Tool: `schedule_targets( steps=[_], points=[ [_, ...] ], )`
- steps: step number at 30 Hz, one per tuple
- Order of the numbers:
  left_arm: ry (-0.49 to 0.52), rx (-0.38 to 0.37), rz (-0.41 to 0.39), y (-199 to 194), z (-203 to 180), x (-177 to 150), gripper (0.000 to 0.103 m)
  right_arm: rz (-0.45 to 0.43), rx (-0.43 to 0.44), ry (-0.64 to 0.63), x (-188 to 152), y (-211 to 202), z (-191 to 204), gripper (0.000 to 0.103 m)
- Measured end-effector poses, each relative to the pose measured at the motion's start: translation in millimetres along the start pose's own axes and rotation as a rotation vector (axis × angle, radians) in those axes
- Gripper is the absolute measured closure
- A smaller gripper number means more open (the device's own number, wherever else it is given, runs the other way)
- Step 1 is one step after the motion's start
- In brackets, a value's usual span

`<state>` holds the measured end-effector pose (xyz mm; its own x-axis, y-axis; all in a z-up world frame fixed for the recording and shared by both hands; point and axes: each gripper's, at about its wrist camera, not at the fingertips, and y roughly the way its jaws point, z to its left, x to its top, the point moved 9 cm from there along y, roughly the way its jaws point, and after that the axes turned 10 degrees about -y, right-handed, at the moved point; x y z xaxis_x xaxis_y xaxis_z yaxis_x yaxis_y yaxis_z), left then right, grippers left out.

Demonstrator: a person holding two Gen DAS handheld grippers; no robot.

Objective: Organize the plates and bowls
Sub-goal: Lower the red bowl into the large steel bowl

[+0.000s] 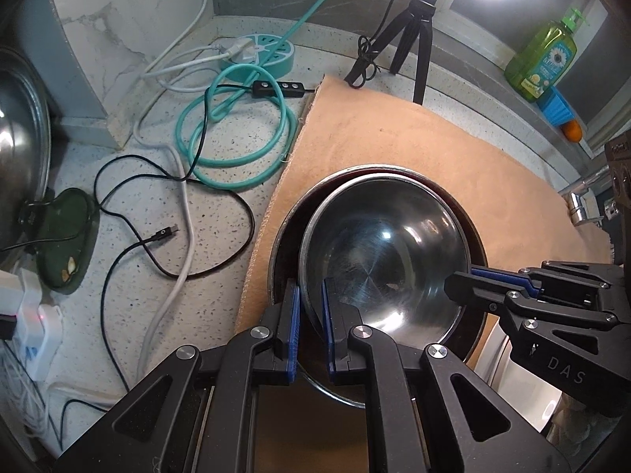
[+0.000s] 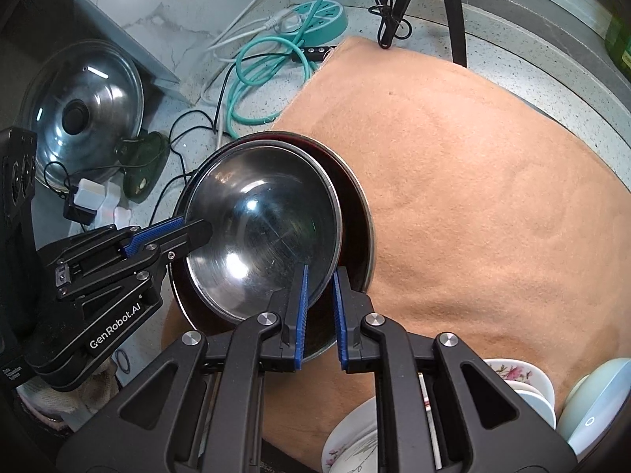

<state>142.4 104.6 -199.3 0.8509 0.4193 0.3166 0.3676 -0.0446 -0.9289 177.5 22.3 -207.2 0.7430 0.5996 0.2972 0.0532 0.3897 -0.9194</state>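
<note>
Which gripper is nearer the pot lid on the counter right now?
Left. The left gripper grips the steel bowl's rim on the side facing the pot lid; the right gripper clamps the opposite rim, across the bowl from it.

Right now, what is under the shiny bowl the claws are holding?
A bigger dark pan sits under the shiny bowl, and the pan rests on the orange cloth. The bowl covers the pan's inside, so I cannot see whether anything lies there.

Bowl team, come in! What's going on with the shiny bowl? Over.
Left hand-held gripper and right hand-held gripper both shut on bowl rim, opposite sides. Bowl sits inside a bigger bowl on cloth. Nothing in the way.
</note>
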Motion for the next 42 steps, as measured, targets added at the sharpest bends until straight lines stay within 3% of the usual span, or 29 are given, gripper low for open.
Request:
schedule_targets(
  steps=[15,22,36,42],
  points=[
    [0.015,0.013,0.020,0.1,0.0,-0.9,0.094,0.032,-0.013,-0.039,0.7,1.8,1.7,0.088],
    [0.013,0.012,0.027,0.9,-1.9,-2.2,0.094,0.035,-0.011,-0.046,-0.1,1.3,6.3,0.079],
    [0.018,0.031,0.015,0.8,-0.8,-2.3,0.093,0.029,-0.008,-0.026,0.3,0.2,9.2,0.077],
    [0.019,0.041,0.000,0.0,-1.2,0.3,0.091,0.013,-0.048,-0.035,5.1,0.5,7.4,0.077]
  ],
)
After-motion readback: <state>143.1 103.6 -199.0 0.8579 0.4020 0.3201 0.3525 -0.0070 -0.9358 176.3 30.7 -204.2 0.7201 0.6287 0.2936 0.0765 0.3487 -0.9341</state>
